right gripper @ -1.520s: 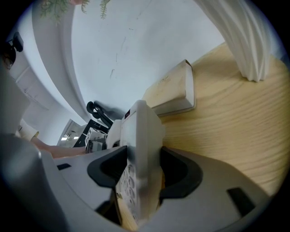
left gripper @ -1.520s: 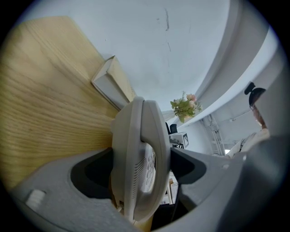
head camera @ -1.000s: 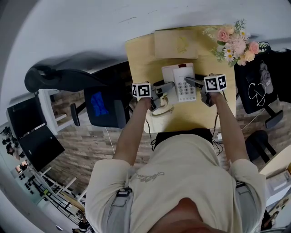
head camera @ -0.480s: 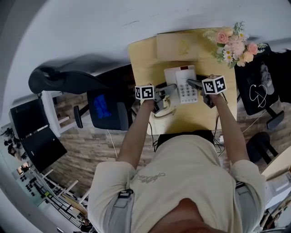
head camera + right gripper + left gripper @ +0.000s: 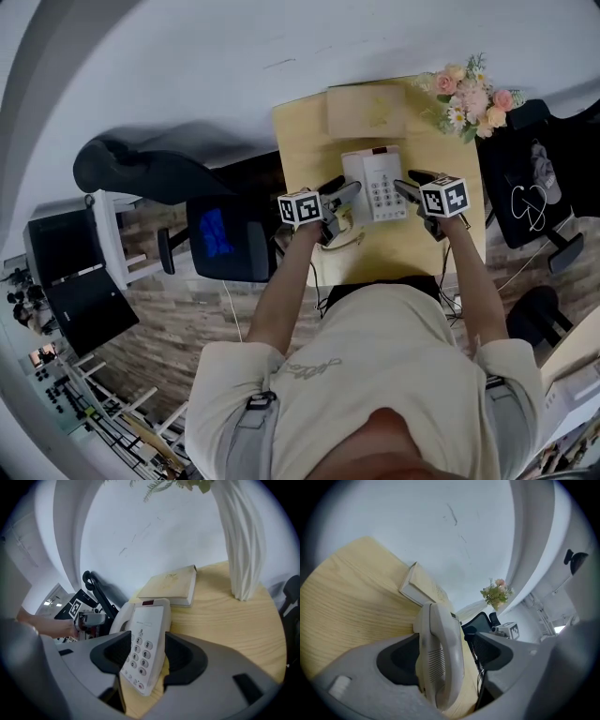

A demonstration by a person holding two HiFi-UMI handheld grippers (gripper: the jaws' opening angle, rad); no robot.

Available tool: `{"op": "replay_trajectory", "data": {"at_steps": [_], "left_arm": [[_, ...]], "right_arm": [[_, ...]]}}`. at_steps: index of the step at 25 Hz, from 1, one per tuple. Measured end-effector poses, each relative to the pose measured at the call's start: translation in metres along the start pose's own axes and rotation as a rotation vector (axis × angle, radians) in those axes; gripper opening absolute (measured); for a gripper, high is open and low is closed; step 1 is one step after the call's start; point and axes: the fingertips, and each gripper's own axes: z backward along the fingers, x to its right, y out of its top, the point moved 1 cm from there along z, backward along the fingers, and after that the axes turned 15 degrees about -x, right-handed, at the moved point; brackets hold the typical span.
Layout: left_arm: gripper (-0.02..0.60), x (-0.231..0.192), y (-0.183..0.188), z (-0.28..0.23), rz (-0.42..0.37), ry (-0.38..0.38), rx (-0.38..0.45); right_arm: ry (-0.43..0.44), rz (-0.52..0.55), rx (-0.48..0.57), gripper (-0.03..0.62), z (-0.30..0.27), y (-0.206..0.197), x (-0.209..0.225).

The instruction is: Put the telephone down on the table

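A white push-button telephone sits on the light wood table, its handset lying along its left side. My left gripper comes in from the left. In the left gripper view the handset stands deep between the jaws, against the left pad, and my left gripper is shut on it. My right gripper is at the telephone's right edge. In the right gripper view the keypad end of the telephone fills the space between the jaws of my right gripper, which is shut on it.
A beige book lies flat behind the telephone. A bouquet of flowers stands at the table's far right corner. The coiled cord trails toward the front edge. An office chair stands to the left and a black chair to the right.
The head view has shifted, so the table sits slightly lower and further right in the picture. Both grippers keep the same places at the telephone.
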Motion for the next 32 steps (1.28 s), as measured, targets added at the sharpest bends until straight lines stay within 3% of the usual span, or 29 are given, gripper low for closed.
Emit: {"op": "replay_trajectory", "data": {"at_steps": [4,6,8,10,12,15,20,28,32], "left_arm": [[0.371,0.014,-0.007,0.023,-0.050,0.052,0.057],[0.260,0.023,-0.007,0.037,-0.091,0.079,0.093],[0.215,0.034,-0.006,0.050,-0.136,0.110,0.135],[0.107,0.049,-0.006,0.062,-0.186,0.140,0.176],[0.039,0.066,-0.006,0.073,-0.237,0.165,0.198],[0.017,0.087,-0.011,0.083,-0.300,0.218,0.188],[0.017,0.123,-0.021,0.098,-0.386,0.238,0.164],[0.017,0.202,0.000,0.141,-0.614,0.306,0.218],[0.017,0.237,0.014,0.159,-0.645,0.242,0.280]], "right_arm": [[-0.005,0.021,0.038,0.222,0.026,-0.011,-0.015],[0.008,0.056,0.050,0.210,0.038,-0.012,-0.027],[0.020,0.088,0.067,0.193,0.050,-0.011,-0.040],[0.019,0.124,0.085,0.136,0.060,-0.010,-0.053],[0.003,0.167,0.107,0.088,0.070,-0.008,-0.068],[-0.019,0.202,0.160,0.003,0.084,-0.005,-0.087],[-0.028,0.252,0.232,0.002,0.107,-0.002,-0.120],[-0.067,0.368,0.392,0.002,0.167,0.019,-0.180],[-0.062,0.422,0.452,0.002,0.193,0.029,-0.208]]}}
